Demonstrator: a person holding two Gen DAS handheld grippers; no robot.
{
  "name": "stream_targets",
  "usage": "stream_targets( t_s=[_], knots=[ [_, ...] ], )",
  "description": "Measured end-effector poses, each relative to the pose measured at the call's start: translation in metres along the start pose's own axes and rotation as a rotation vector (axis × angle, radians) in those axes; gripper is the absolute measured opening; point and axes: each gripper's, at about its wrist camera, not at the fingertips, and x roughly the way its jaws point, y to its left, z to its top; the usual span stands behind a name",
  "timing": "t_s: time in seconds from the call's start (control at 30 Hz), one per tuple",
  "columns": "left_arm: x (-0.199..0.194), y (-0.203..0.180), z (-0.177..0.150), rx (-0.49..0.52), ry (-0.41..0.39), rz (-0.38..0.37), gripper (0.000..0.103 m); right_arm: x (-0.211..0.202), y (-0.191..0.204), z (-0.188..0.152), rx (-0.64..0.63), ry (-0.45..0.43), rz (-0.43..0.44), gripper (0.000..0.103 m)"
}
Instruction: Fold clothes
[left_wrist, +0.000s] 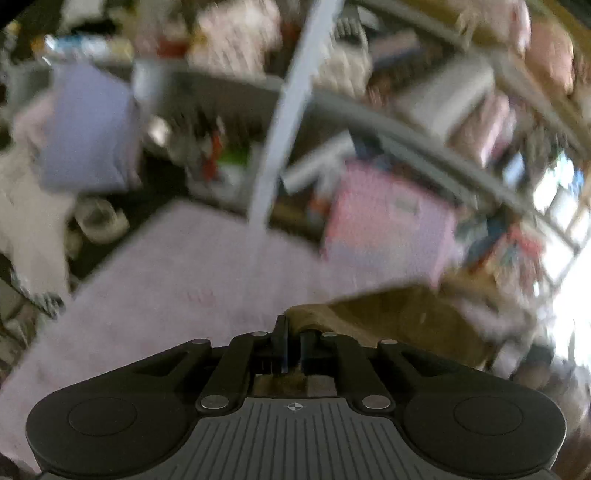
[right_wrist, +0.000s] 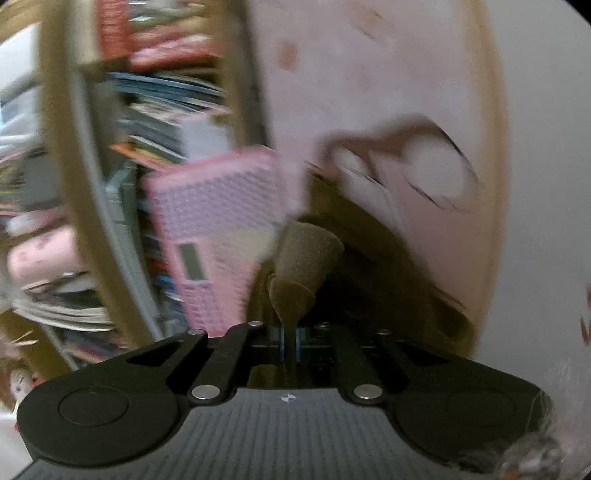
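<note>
Left wrist view: olive-brown garment (left_wrist: 388, 317) lies near right on the pink bed cover (left_wrist: 166, 295), its edge pinched between the closed fingers of the left gripper (left_wrist: 293, 332). Right wrist view: right gripper (right_wrist: 291, 332) is pressed together on a bunched fold of the same garment (right_wrist: 306, 254). Pink mesh basket (right_wrist: 218, 221) stands left; blurred shelving (right_wrist: 74, 184) lies far left.

An olive-brown garment (right_wrist: 310, 254) hangs bunched and lifted, its edge (left_wrist: 388, 314) draped over pale pink bedding.
</note>
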Motion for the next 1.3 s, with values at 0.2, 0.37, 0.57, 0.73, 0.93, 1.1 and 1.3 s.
stream_targets(
  t_s=[0.2, 0.37, 0.57, 0.73, 0.93, 1.1, 1.3],
  knots=[
    [0.033, -0.012, -0.024, 0.048, 0.151, -0.131, 0.015, -0.041, 0.105, 0.042, -0.309, -0.093, 0.158, 0.005],
    [0.023, -0.028, -0.034, 0.085, 0.137, -0.270, 0.051, -0.061, 0.217, 0.057, -0.604, -0.091, 0.324, 0.005],
    [0.007, -0.005, -0.039, -0.006, 0.090, -0.210, 0.051, -0.045, 0.313, -0.008, -1.004, 0.158, 0.388, 0.005],
    [-0.001, 0.018, -0.040, -0.089, 0.046, -0.140, 0.051, 0.022, 0.234, -0.097, -1.191, 0.540, 0.047, 0.005],
    [-0.008, 0.034, -0.045, -0.100, 0.048, -0.086, 0.051, 0.073, 0.042, -0.165, -1.127, 0.898, -0.476, 0.005],
    [-0.008, 0.045, -0.046, -0.107, 0.049, -0.052, 0.051, 0.070, 0.006, -0.196, -1.037, 0.925, -0.497, 0.005],
    [-0.003, 0.045, -0.041, -0.076, 0.043, -0.034, 0.051, 0.073, -0.003, -0.244, -1.053, 0.980, -0.490, 0.007]
  ],
)
